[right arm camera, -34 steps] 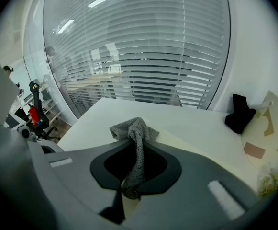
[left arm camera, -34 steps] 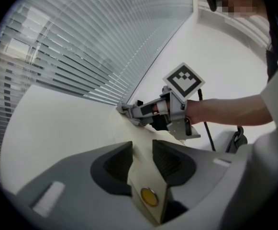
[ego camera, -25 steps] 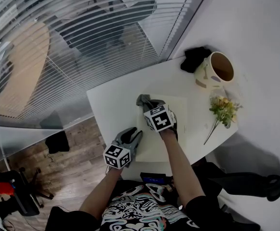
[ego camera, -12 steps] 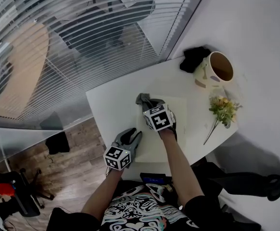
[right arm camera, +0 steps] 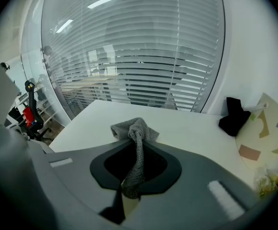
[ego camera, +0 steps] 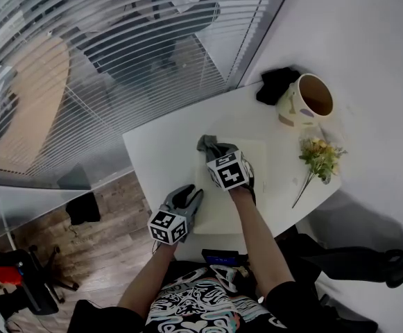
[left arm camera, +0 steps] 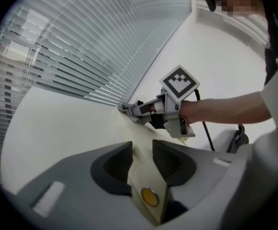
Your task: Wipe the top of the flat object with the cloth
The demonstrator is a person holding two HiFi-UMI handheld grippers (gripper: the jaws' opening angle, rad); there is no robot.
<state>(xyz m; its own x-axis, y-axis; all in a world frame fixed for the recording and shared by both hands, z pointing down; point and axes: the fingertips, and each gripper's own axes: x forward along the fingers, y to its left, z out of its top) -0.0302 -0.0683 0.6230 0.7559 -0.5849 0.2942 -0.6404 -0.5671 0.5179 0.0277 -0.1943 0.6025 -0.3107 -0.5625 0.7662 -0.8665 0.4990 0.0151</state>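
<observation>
**Cloth (ego camera: 209,145) waits at the far corner of the flat object (ego camera: 256,165)**

Closest to the person, the left gripper (ego camera: 191,197) is pinched shut on the near left edge of the flat object. That object is a pale sheet lying on the white desk (ego camera: 156,151). The left gripper view shows both jaws pressed on the sheet, right by a small gold stud (left arm camera: 150,197). This should keep the sheet from sliding.

A bit further out, the right gripper (ego camera: 219,155) is squeezed tight on the grey cloth. The bunched end of the cloth pokes out past the jaws. It sits low at the far left corner of the sheet, but I cannot tell if it is pressing down.

Since a second ago, almost nothing has moved. Both grippers and the cloth are in nearly the same spots. So I think the wipe has stopped at the end of a stroke. Most of the sheet, out to the right, may still need a pass.

Furthest away, a mug (ego camera: 306,99), some flowers (ego camera: 319,155) and a black bundle (ego camera: 275,83) sit well apart from the cloth.
</observation>
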